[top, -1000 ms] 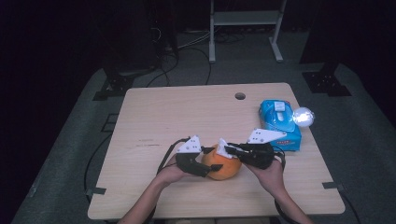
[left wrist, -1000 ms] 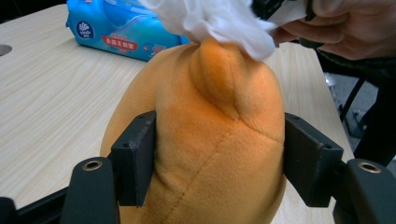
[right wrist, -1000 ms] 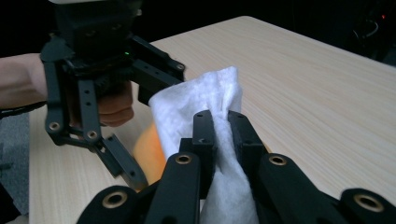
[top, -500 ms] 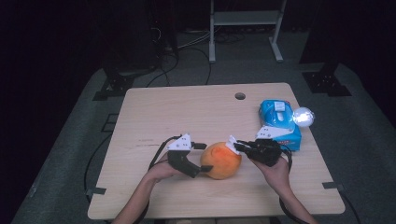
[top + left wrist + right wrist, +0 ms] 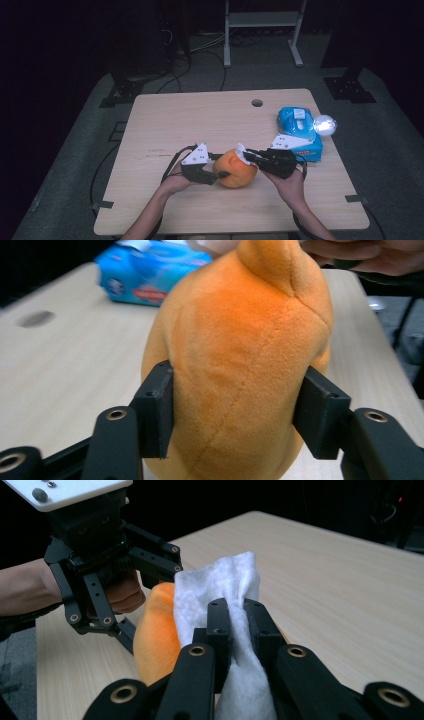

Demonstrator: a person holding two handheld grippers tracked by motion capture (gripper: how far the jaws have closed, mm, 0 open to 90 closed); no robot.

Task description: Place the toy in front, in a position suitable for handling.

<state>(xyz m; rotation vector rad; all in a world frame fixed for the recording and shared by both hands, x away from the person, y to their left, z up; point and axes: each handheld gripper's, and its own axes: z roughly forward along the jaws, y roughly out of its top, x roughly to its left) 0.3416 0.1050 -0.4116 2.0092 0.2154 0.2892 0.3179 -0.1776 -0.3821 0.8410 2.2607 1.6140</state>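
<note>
An orange plush toy [image 5: 235,170] lies on the table's front middle. My left gripper [image 5: 219,169] comes at it from the left. Its jaws have just been closing and now press both sides of the plush [image 5: 240,340], with the pads [image 5: 157,407] sunk into the fabric. From the right, my right gripper [image 5: 248,156] is shut on a white tissue [image 5: 220,587] and holds it against the plush's [image 5: 155,630] upper right side. The right gripper view has the left gripper [image 5: 125,627] behind the plush.
A blue tissue pack [image 5: 299,131] lies at the right of the wooden table [image 5: 190,120], with a bright shiny ball [image 5: 324,125] at its far edge. A round hole [image 5: 257,103] sits near the table's back edge. Dark floor and cables surround the table.
Half a second ago the left gripper stood wide open just left of the plush; now it has closed on it. The right gripper with the tissue has shifted left onto the plush.
</note>
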